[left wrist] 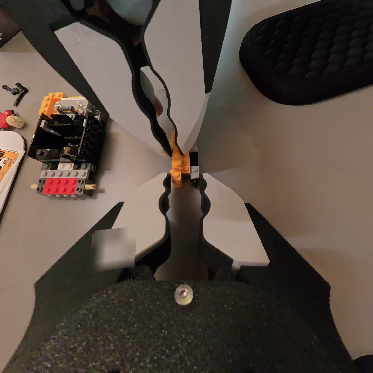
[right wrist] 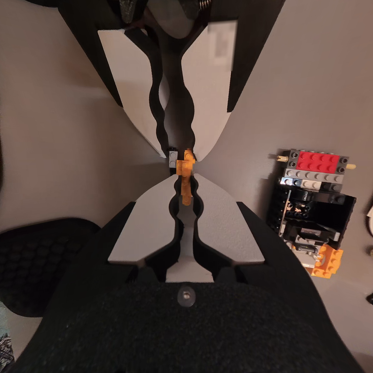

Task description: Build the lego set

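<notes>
Orange studded plastic piece (right wrist: 185, 179) pinched in right claw (right wrist: 185, 181), left claw (left wrist: 184, 177) spread open around it, ready to seat the small grey brick (left wrist: 194, 171).

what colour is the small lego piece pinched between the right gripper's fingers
Orange; it shows best in the right wrist view.

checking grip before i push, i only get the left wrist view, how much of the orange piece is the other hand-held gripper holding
observer: In the right wrist view the orange piece runs well back between the fingers of the right hand-held gripper, which are pinched on it.
operator: ok and the grey piece, is it against my side
observer: From there the grey piece sits beside the orange piece and looks pressed against one tip of the left hand-held gripper. I cannot tell whether that gripper is squeezing.
</notes>
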Demonstrator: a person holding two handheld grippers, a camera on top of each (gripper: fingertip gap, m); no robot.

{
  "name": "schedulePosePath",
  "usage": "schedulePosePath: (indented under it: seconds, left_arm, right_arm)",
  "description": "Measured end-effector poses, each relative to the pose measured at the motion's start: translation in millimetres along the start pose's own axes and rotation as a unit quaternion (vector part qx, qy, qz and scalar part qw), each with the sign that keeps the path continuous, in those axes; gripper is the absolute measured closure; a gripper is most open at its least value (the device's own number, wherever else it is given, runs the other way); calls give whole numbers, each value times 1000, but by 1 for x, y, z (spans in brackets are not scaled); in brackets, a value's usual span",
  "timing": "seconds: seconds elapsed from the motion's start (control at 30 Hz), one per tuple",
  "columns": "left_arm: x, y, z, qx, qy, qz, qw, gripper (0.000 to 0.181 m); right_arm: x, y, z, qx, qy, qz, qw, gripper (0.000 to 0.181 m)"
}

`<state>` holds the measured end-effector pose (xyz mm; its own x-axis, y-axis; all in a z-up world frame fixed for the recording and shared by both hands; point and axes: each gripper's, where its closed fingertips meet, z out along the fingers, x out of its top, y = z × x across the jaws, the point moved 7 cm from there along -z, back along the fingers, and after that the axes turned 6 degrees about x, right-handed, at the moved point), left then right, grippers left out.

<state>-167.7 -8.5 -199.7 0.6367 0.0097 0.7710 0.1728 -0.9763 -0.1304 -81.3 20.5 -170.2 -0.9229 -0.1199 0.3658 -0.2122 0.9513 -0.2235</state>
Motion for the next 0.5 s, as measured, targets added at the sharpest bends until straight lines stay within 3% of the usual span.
schedulePosePath:
  seconds: [0.5]
  left_arm:
    - [0, 0, 0, -4, 1, -2, 1000, 154]
  right_arm:
    - [-1, 2, -3, 14, 10, 6, 1000, 171]
